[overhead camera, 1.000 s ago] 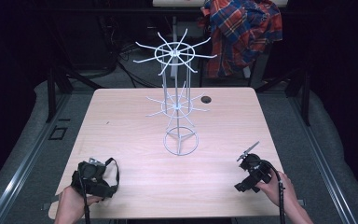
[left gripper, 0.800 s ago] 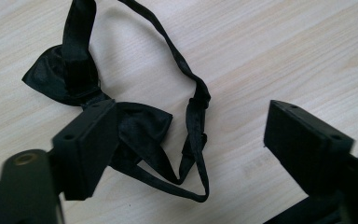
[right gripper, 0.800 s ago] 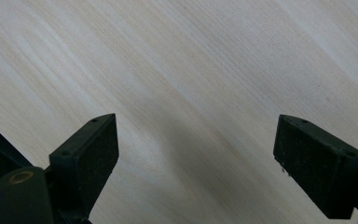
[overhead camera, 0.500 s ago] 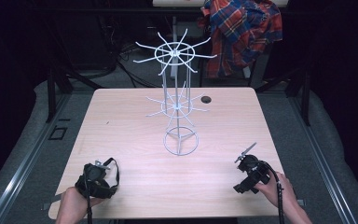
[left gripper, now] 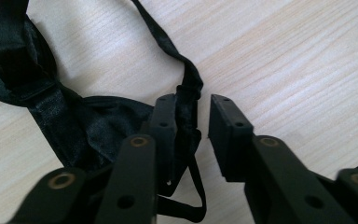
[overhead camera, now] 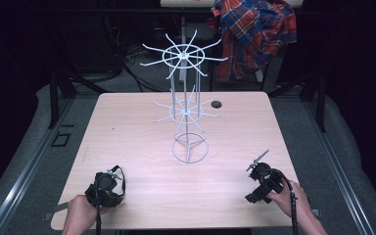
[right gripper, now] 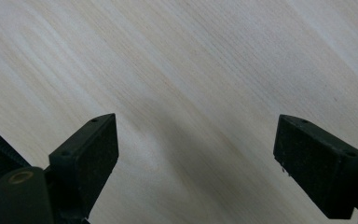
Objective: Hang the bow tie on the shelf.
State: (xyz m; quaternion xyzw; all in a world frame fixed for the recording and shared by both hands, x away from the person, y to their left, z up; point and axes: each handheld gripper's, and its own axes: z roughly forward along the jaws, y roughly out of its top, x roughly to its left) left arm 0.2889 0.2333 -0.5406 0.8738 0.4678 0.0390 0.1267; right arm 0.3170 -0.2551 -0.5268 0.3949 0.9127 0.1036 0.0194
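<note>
Two black jaws of the left gripper (left gripper: 193, 112) not quite together, just now closing, with a thin strap (left gripper: 189, 79) running up between them. Strap flat against one pad, a sliver of bare wood short of the other (so no real pinch yet, by the look of it). Part of a black fabric piece (left gripper: 70, 126), satiny, crumpled and limp, heaped on the table (overhead camera: 142, 127) at its near left corner, directly under and just ahead of that gripper.

Long axis of the strap roughly in line with the jaws' own length, leading away from the camera, then curving off toward the upper edge of the left gripper view. Closing direction straight across it, well suited to a pinch. Far nearer to the left hand (overhead camera: 81, 213) than to the right. Probably only a little more closing needed, then a lift. Likely to sag and trail on the way up, being so soft and loose.

Right gripper (right gripper: 196, 140) spread wide, nothing between its pads but pale wood grain, at the near right of the table and well apart from the fabric.

Mid-table, a white wire rack (overhead camera: 183, 55): thin upright post, ring base, two tiers of radiating hooked arms, rigid and smooth. Beyond the far edge, a plaid shirt (overhead camera: 254, 34), red and blue, hanging in folds.
</note>
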